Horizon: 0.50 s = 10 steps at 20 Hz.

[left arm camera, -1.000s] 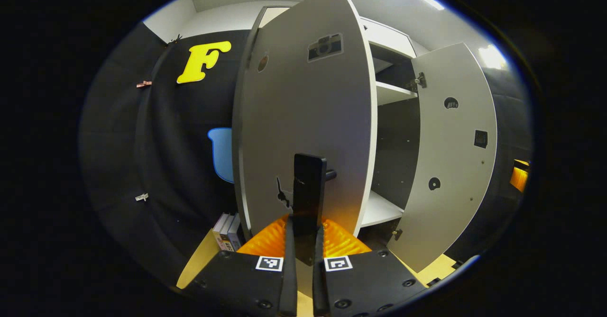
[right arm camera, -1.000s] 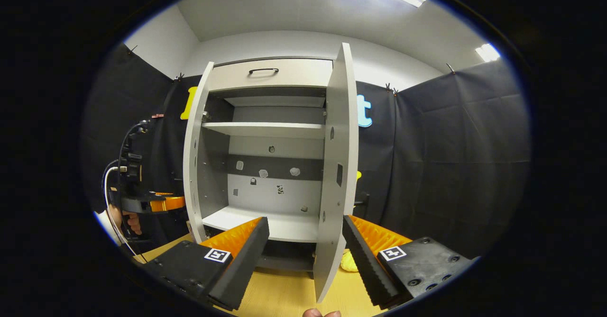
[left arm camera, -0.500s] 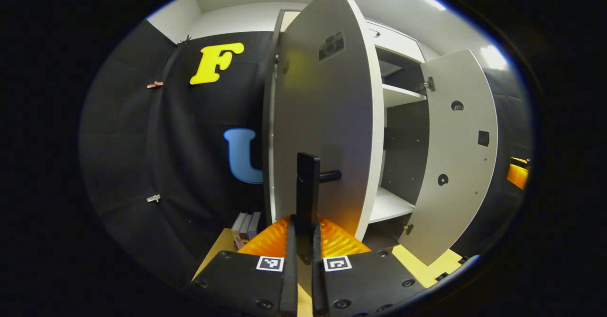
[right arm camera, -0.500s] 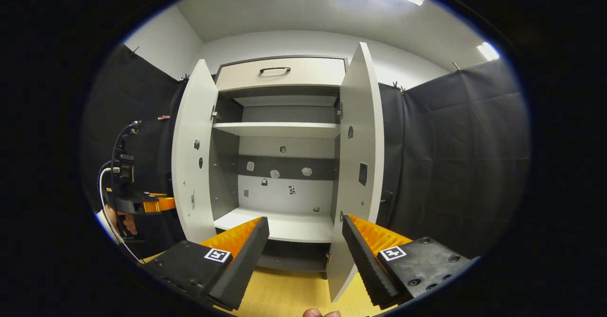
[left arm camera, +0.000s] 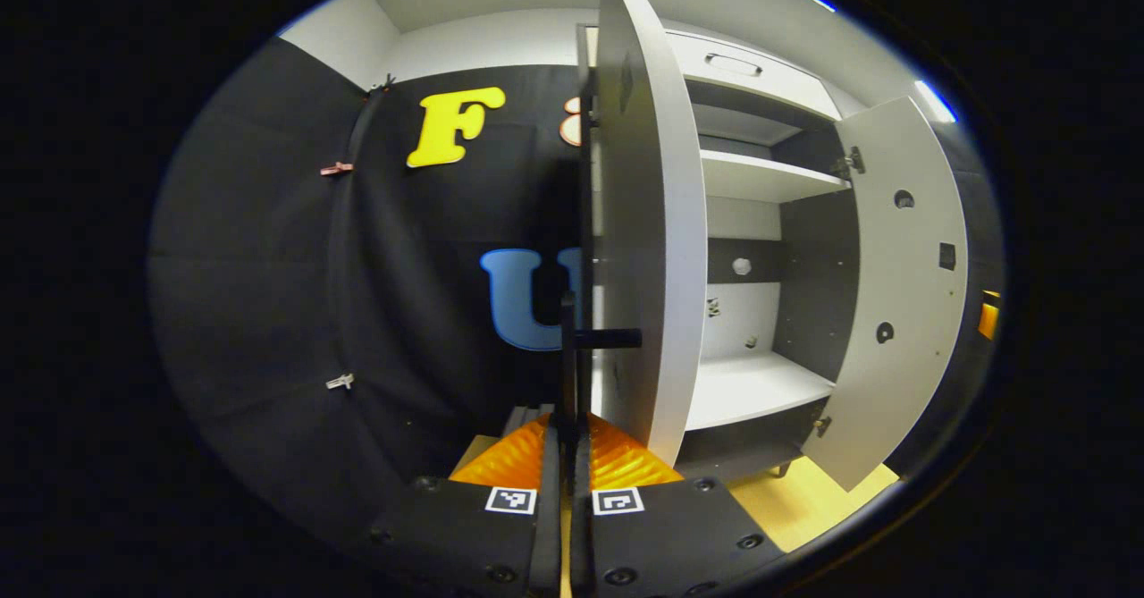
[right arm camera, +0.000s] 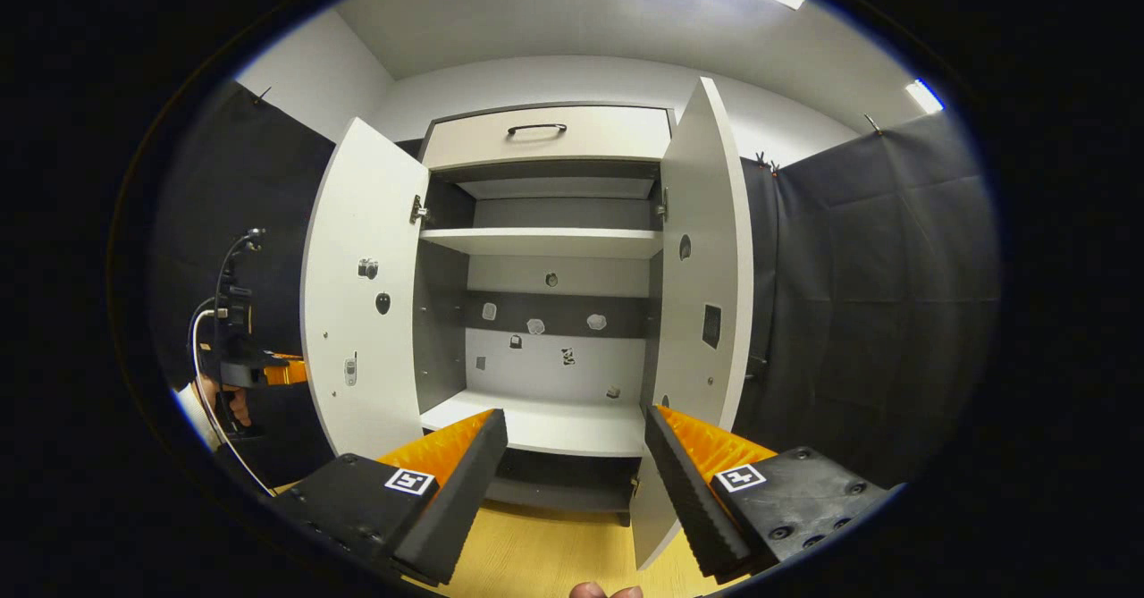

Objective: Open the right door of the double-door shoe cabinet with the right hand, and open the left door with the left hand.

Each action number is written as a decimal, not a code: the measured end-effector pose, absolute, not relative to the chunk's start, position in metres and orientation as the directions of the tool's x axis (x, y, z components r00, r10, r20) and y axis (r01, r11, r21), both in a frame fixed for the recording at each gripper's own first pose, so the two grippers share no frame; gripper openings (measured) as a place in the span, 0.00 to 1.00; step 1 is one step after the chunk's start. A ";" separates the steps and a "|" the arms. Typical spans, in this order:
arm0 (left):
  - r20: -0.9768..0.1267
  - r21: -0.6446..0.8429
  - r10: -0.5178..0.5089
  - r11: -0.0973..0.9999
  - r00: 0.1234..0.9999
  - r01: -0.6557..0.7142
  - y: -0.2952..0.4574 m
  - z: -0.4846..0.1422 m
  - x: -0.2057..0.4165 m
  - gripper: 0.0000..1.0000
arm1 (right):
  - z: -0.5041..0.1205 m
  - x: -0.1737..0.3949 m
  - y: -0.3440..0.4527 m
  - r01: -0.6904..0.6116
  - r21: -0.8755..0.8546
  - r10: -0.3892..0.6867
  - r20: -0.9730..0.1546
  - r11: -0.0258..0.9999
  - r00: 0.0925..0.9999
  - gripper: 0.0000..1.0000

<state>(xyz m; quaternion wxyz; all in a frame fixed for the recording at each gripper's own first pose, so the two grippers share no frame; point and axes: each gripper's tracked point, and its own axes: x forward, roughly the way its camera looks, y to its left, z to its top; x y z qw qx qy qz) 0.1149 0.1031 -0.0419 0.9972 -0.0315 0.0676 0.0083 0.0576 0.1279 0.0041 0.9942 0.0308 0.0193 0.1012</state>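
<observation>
Basically this one looks close to wrapped up, judging by how things stand. Both doors of the shoe cabinet [right arm camera: 545,138] are swung out: the right door [right arm camera: 706,249] stands open past square to the front, and the right gripper [right arm camera: 576,468] sits back from it with its jaws spread wide and nothing between them, so I'd call that half done. The left door [right arm camera: 362,285] is also wide open in the right gripper view, with the shelves [right arm camera: 541,242] and the bare interior fully on show. In the left gripper view the left gripper [left arm camera: 565,455] is pinched narrow around the dark bar handle [left arm camera: 572,348] of that left door [left arm camera: 648,223], seen nearly edge-on, so it's holding the handle. My read is that what's left is small: maybe a little more swing on the left door, then letting go of the handle. Off to the left in the right gripper view you can see a hand [right arm camera: 234,401] gripping the other tool beside the door's outer face.
</observation>
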 end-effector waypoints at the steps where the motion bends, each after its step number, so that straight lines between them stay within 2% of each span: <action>1: -0.140 -0.107 -0.014 0.994 0.990 -0.001 0.100 -0.041 0.118 0.09 | 0.005 0.057 0.127 -0.203 0.062 0.205 -0.032 0.977 0.978 0.98; 4: -0.135 -0.114 -0.028 0.993 0.990 0.012 0.104 -0.035 0.114 0.15 | 0.005 0.057 0.130 -0.210 0.062 0.212 -0.030 0.976 0.977 0.98; 10: -0.145 -0.039 0.015 0.999 0.989 -0.021 0.104 -0.035 0.115 0.15 | 0.005 0.057 0.128 -0.208 0.075 0.211 -0.036 0.975 0.977 0.98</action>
